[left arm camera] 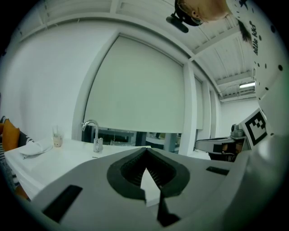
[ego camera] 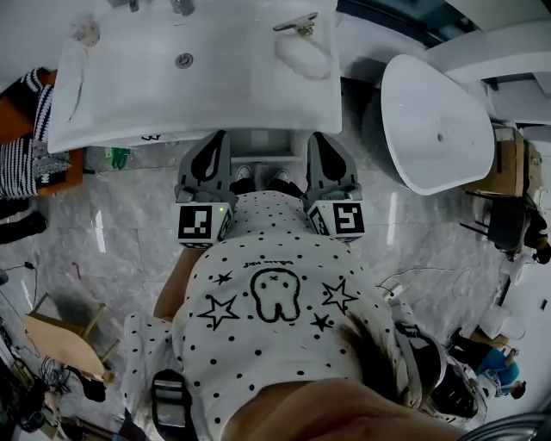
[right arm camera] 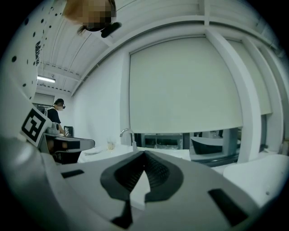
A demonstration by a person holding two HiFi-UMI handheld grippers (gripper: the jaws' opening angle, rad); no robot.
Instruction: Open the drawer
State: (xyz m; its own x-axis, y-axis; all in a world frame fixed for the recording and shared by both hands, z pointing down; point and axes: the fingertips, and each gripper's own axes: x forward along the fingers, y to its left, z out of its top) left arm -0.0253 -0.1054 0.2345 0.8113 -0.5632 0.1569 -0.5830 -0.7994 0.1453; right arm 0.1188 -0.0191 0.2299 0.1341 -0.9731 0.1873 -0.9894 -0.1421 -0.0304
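The white washbasin counter (ego camera: 129,112) fills the top of the head view. Beneath its front edge only a narrow pale strip of the cabinet (ego camera: 258,142) shows, so I cannot make out a drawer front or handle. My left gripper (ego camera: 212,138) and right gripper (ego camera: 320,138) are held side by side close to the person's chest, pointing at the counter's front edge and not touching it. In the left gripper view the left gripper (left arm camera: 145,150) is shut with nothing between its pads. The right gripper (right arm camera: 144,153) is likewise shut and empty in its own view.
A tap (ego camera: 297,24) and drain (ego camera: 184,60) sit on the basin; the tap (left arm camera: 92,131) and a small cup (left arm camera: 57,140) show over the counter. A white bathtub (ego camera: 435,121) stands right, striped cloth (ego camera: 21,146) left, a wooden stool (ego camera: 65,340) behind. Another person (right arm camera: 56,113) stands far off.
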